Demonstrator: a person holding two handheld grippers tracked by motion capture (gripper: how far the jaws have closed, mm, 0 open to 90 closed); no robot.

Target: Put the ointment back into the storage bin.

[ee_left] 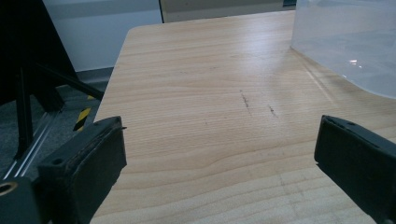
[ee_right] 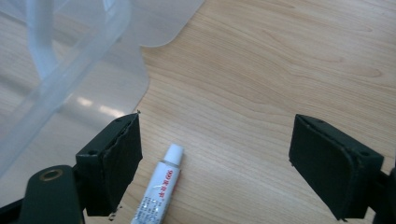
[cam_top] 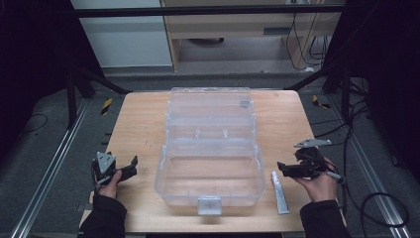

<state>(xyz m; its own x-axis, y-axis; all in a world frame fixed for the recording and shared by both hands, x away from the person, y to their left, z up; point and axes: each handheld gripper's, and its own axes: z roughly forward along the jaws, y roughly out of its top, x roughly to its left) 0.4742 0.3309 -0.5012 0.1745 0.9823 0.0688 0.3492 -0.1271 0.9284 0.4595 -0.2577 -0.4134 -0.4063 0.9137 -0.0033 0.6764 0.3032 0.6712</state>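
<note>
A clear plastic box (cam_top: 210, 163) with its lid swung back stands open in the middle of the wooden table (cam_top: 143, 124). A small white tube (cam_top: 280, 192) with red print lies flat on the table right of the box, near the front edge. My right gripper (cam_top: 280, 167) hovers above the tube, jaws wide apart and empty; in the right gripper view the tube (ee_right: 159, 191) lies on the wood below, close to the left jaw and untouched. My left gripper (cam_top: 132, 165) is held left of the box, open, with bare wood between its jaws.
The box wall (ee_left: 345, 42) rises at the right of the left gripper view. The table's left edge (ee_left: 112, 88) drops to a dark floor with metal rails and yellow-black tape. Cables lie on the floor at the right.
</note>
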